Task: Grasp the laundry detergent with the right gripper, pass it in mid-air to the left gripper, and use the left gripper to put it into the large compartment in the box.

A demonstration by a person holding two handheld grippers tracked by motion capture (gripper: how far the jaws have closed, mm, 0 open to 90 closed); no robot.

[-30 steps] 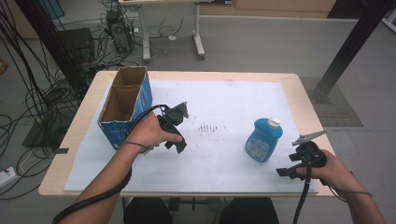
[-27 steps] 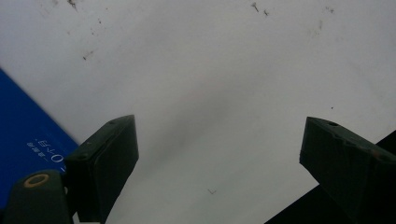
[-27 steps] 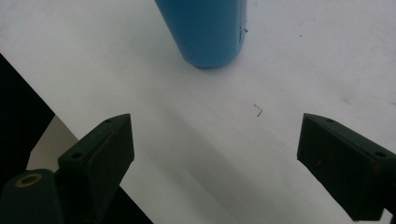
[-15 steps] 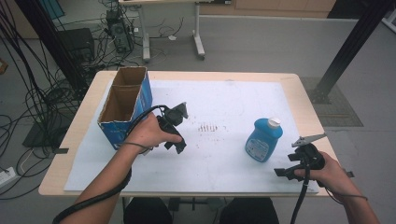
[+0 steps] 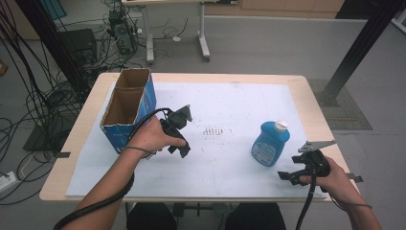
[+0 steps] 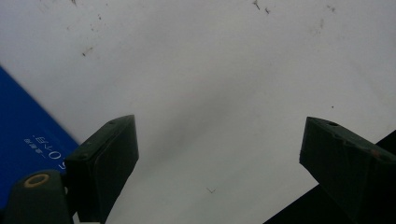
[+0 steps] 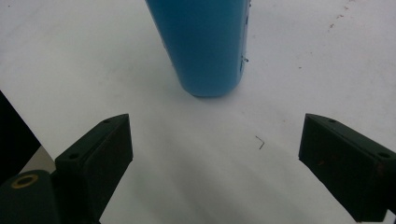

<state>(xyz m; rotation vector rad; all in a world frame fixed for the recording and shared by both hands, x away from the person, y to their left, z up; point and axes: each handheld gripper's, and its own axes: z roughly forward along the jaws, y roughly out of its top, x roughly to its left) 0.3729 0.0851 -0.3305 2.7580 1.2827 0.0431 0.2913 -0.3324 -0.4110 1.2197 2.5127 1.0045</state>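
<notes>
A blue bottle (image 5: 270, 143) with a white cap stands on the white sheet at the right. My right gripper (image 5: 288, 176) hovers near the table's front right edge, just short of the bottle, with its jaws open and nothing between them. In the right gripper view the bottle's base (image 7: 205, 42) stands ahead of the open right gripper (image 7: 215, 158). My left gripper (image 5: 183, 152) points down at the sheet beside a blue cardboard box (image 5: 128, 108), open and empty. In the left gripper view the left gripper (image 6: 219, 158) is over bare sheet, with the box's blue side (image 6: 23, 140) at the left.
The white sheet (image 5: 230, 110) covers most of the wooden table (image 5: 306, 96). The open-topped box has two compartments and stands at the left. Faint dark marks (image 5: 213, 130) dot the sheet's middle. Cables, a desk frame and a black post stand on the floor beyond.
The right hand has shifted slightly to the left near the table's front edge. The left hand and the bottle have stayed put.
</notes>
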